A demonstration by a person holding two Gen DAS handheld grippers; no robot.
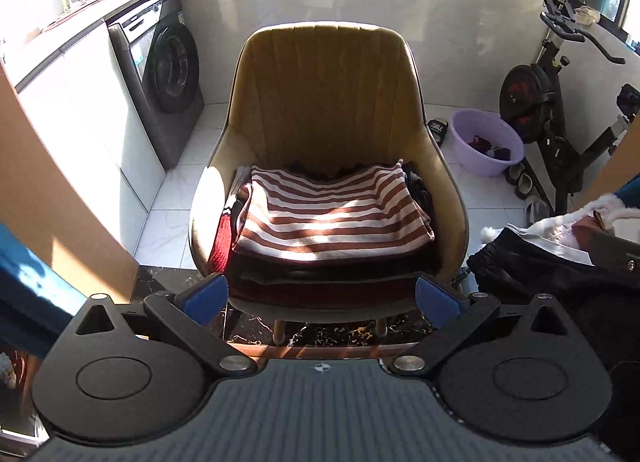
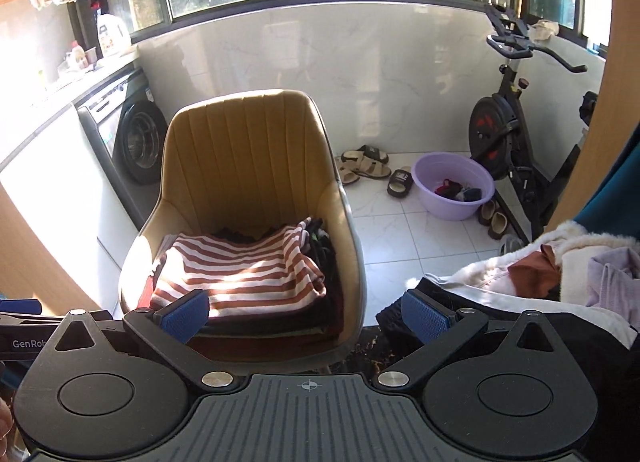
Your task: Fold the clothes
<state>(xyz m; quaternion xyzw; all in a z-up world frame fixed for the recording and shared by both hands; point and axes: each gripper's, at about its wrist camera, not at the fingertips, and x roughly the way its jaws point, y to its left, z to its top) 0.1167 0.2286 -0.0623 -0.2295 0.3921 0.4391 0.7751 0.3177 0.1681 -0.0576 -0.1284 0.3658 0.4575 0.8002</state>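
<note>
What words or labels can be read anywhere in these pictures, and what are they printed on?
"GenRob", cut off by the picture's edge: on the black arm of the left hand-held gripper, seen from the right wrist.
White print on the black slide sandal: too blurred to read.
Label on the white detergent jug on the counter: too small to read.
Sticker and panel on the dark grey washing machine: unreadable.

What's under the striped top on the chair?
The striped top lies on a stack of folded dark and dark red clothes on the chair. Only their edges show; how many there are is hidden.
</note>
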